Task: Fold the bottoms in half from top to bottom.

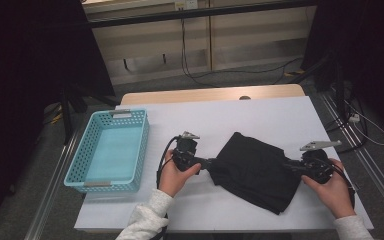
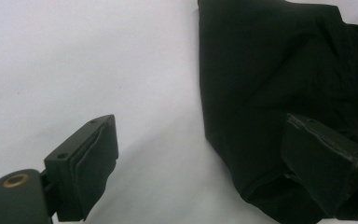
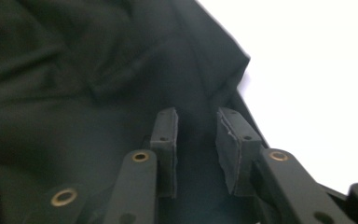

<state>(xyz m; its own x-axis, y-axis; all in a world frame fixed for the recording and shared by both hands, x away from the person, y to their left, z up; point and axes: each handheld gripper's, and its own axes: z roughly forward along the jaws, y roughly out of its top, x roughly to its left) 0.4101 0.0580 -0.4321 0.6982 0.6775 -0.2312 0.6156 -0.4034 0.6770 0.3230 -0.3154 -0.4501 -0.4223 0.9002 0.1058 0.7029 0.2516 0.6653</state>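
A black cloth (image 1: 255, 167) lies crumpled on the white table (image 1: 280, 115), toward the front right. My left gripper (image 1: 211, 162) reaches the cloth's left corner from the left. In the left gripper view my left gripper (image 2: 200, 144) stands wide open, with one jaw over the cloth (image 2: 261, 70) and the other over bare table. My right gripper (image 1: 289, 165) rests at the cloth's right edge. In the right gripper view my right gripper (image 3: 196, 135) hovers over the cloth (image 3: 74, 70), its pads a narrow gap apart, with no fold visibly pinched between them.
A turquoise plastic basket (image 1: 142, 150) stands empty at the table's left edge. Bare white tabletop stretches behind the cloth. Beyond the table's far edge, cables lie on the floor and dark stands flank both sides.
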